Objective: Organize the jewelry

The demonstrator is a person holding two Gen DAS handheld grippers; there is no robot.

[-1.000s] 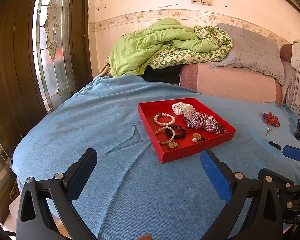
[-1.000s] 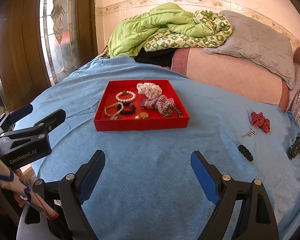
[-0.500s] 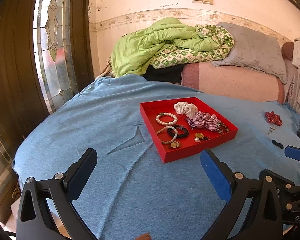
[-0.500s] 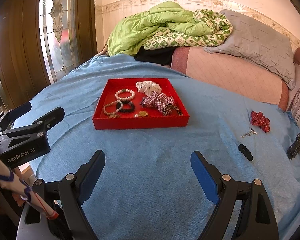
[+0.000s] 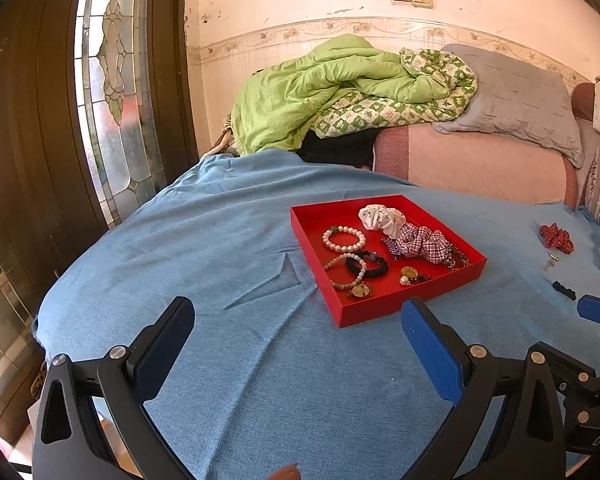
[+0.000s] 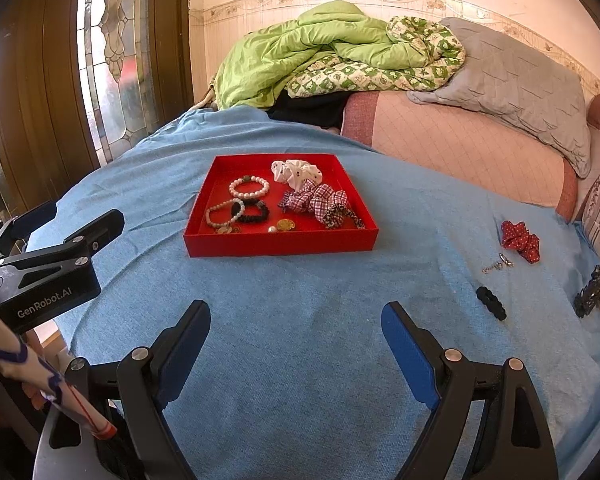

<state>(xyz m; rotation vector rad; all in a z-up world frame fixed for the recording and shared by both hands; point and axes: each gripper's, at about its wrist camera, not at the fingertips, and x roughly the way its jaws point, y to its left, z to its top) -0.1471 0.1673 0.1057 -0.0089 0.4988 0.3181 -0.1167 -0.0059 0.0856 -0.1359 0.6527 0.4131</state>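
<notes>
Left gripper (image 5: 296,330): jaws spread wide, nothing between them, held above the near edge of the blue bedspread (image 5: 204,248).
Right gripper (image 6: 296,332): jaws also wide apart and empty, poised over the near edge, aimed at open cloth.
Red tray (image 6: 280,242): seen toward the middle of the bedspread, already loaded with a pink bead bracelet (image 6: 249,187), a black bracelet (image 6: 250,213), a white scrunchie (image 6: 298,171), a plaid scrunchie (image 6: 316,202) and a gold coin-like piece (image 6: 286,224).
Loose pieces: 4 are counted near the right edge, well apart from the tray: a red dotted scrunchie (image 6: 520,240), a small silver piece (image 6: 498,264), a black hair clip (image 6: 491,303) and a dark tangled piece (image 6: 594,290).
Step in hand: a pause between pickups is judged, sorting partly done.
Next move: a reach rightward is called for, probably by the right gripper, with the jaws narrowed around the black hair clip.
Caution: soft cloth could be pinched along with so small a piece.
</notes>
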